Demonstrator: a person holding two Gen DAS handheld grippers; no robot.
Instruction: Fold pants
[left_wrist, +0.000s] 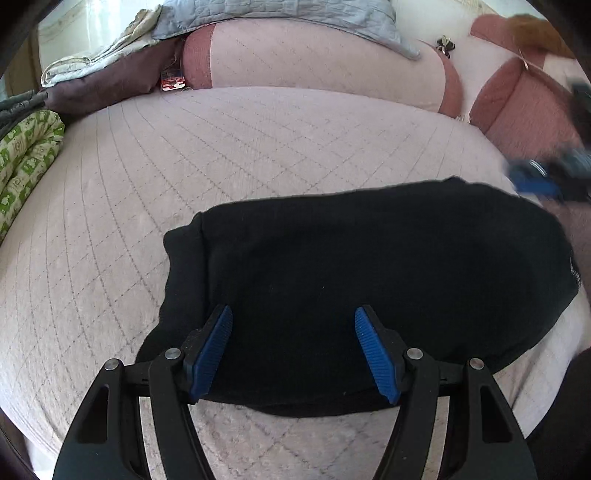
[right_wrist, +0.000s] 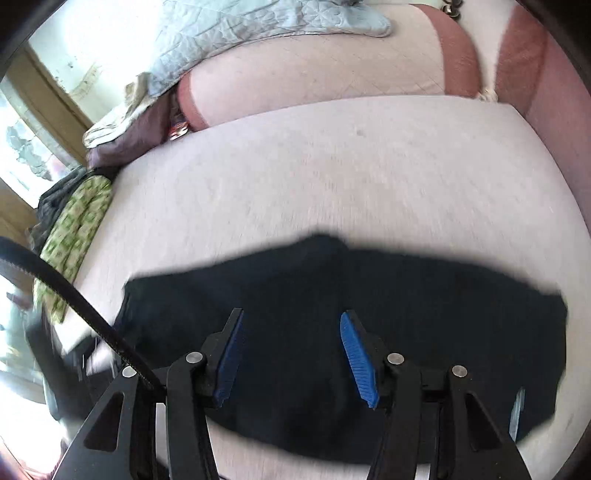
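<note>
The black pants (left_wrist: 369, 288) lie folded in a compact rectangle on the pale pink quilted sofa seat (left_wrist: 221, 147). My left gripper (left_wrist: 293, 321) is open and empty, its blue-padded fingers spread just above the pants' near edge. My right gripper (right_wrist: 291, 325) is also open and empty, hovering over the pants (right_wrist: 369, 317) in the blurred right wrist view. The right gripper also shows as a blurred blue and black shape (left_wrist: 543, 177) past the pants' far right corner in the left wrist view.
A green patterned cloth (left_wrist: 26, 162) and grey clothes lie at the left end of the seat. A pink backrest cushion (left_wrist: 314, 62), a light blue quilt (left_wrist: 280, 18) and a dark purple cushion (left_wrist: 107, 81) sit behind. A black cable (right_wrist: 74, 295) crosses the lower left.
</note>
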